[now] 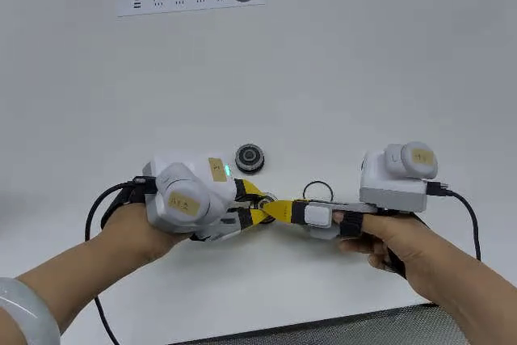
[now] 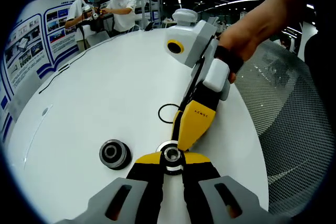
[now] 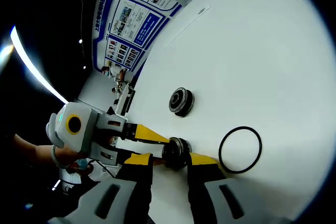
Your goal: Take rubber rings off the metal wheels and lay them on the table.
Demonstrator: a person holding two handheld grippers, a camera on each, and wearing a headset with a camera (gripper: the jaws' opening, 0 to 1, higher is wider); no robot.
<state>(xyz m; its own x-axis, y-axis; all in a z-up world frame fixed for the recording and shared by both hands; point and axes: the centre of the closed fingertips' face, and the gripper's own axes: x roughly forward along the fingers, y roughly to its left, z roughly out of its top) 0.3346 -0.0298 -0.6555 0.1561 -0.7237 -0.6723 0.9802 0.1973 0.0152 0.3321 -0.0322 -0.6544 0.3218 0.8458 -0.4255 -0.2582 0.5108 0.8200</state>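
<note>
While a metal wheel is held low over the white table, close to the person, both tools meet on it. The left hand-held gripper has its yellow jaws closed on the wheel from either side. The right hand-held gripper comes in from the opposite side with its jaws narrowed against the wheel's rim; whether they have the rubber pinched cannot be told. One rubber ring already lies flat on the table just beside this wheel. A second metal wheel sits a little farther back. The step in hand looks like stripping this wheel's ring. The next move probably calls for the left to hold steady while the right peels the rubber over the rim.
</note>
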